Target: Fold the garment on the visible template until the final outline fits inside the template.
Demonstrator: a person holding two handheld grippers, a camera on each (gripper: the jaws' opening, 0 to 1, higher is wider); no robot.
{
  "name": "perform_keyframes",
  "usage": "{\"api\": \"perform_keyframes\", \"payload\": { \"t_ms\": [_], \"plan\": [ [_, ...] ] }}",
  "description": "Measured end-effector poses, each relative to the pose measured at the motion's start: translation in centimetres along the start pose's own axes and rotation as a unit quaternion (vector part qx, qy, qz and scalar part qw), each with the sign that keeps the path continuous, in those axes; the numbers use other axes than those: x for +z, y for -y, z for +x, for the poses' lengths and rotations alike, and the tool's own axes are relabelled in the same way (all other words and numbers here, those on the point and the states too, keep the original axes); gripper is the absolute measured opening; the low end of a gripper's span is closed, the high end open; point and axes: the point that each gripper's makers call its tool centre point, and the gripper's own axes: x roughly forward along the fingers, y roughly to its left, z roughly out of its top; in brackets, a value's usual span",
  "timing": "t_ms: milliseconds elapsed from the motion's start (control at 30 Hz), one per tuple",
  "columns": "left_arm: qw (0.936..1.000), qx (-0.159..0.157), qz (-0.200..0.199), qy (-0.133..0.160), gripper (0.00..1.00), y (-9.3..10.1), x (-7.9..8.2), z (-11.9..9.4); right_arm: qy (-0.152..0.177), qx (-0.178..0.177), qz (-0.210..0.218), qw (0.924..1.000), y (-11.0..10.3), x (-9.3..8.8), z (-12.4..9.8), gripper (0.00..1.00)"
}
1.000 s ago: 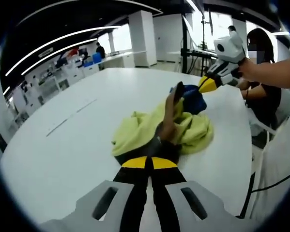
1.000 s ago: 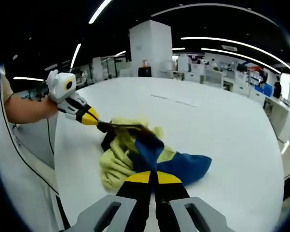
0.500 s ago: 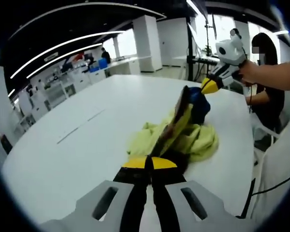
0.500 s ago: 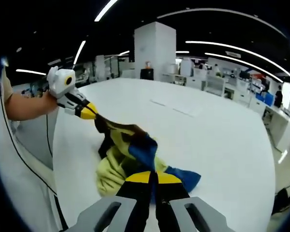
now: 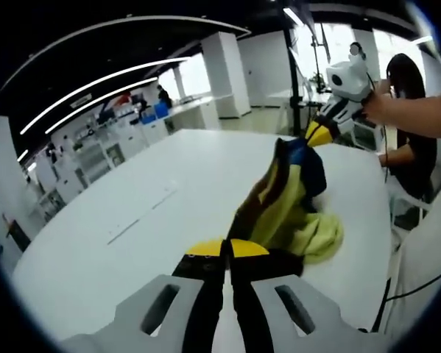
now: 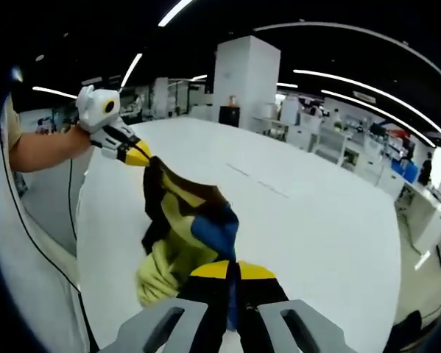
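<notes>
- Left gripper (image 5: 226, 250): jaws pinched together on an edge of the garment (image 5: 283, 202), cloth runs straight out from the yellow tips.
- Right gripper (image 6: 230, 271): also clamped closed, blue part of the garment (image 6: 187, 228) caught between its tips.
- In the left gripper view the right gripper (image 5: 317, 132) comes in from upper right, a hand (image 5: 378, 107) on it, yellow tips at the far top corner of the cloth.
- In the right gripper view the left gripper (image 6: 135, 156) comes in from upper left, held by a bare forearm (image 6: 43, 151); its tips sit at the dark top corner of the cloth.
- Garment is lifted and stretched between the two grippers; colours are yellow-green, blue, dark brown/black.
- Lower yellow-green bunch hangs down toward the white bench (image 5: 132, 220); looks like it touches the surface in the left gripper view, can't confirm contact in the right gripper view.
- Garment sits near the person's side of the bench (image 6: 316, 220), by the rounded edge.
- Thin line marks on the bench surface (image 5: 143, 217), well apart from the cloth; the same marks (image 6: 260, 182) lie beyond the cloth in the right gripper view. Can't tell whether these are the template.
- A seated person in dark clothes (image 5: 411, 147) beside the bench at right of the left gripper view.
- Background: open office, white column (image 6: 246, 73), desks, ceiling light strips.
</notes>
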Motion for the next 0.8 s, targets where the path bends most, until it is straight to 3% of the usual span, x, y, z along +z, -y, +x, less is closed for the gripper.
{"api": "perform_keyframes", "payload": {
  "t_ms": [367, 800],
  "plan": [
    [0.9998, 0.002, 0.015, 0.014, 0.00, -1.7, 2.9, 0.3, 0.002, -0.008, -0.020, 0.9998, 1.9, 2.5, -0.3, 0.00],
    [0.9996, 0.001, 0.024, 0.014, 0.00, -3.6, 4.7, 2.4, 0.001, -0.014, -0.025, 0.9996, 4.1, 4.1, 0.5, 0.00]
  ]
}}
